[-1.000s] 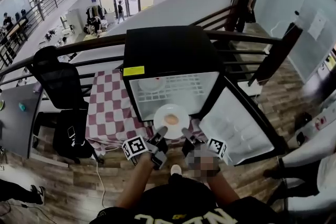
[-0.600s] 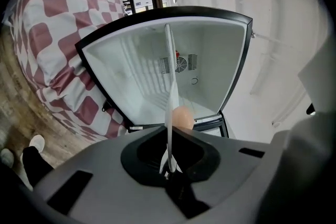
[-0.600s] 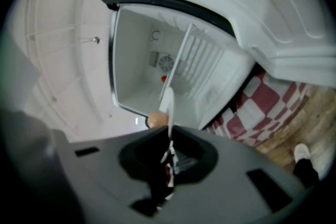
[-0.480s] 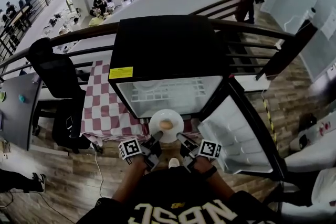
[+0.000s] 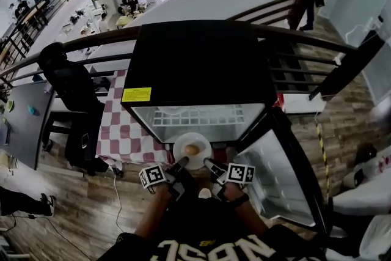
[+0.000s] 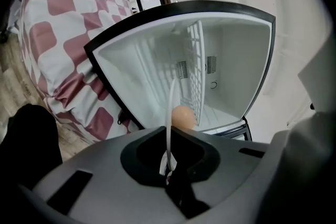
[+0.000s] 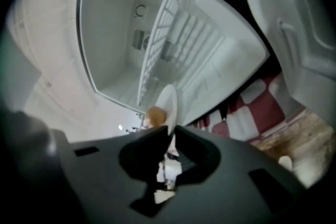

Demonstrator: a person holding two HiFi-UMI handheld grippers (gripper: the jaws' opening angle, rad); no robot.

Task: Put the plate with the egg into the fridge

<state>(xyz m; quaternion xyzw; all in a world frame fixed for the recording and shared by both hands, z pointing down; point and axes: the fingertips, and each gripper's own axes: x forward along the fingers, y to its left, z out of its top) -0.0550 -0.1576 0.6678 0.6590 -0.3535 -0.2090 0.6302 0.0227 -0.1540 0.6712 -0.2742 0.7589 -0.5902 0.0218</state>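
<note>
Before fridge (image 5: 201,64) | left claw (image 5: 182,162), right claw (image 5: 208,162) side by side | both clamp plate (image 5: 202,145)

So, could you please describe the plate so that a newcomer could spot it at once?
Find the black fridge with its door swung open, beside the checked tablecloth. Just before its open front, the left gripper and right gripper pinch the near rim of a round white plate. It alone carries a brown egg.
</note>
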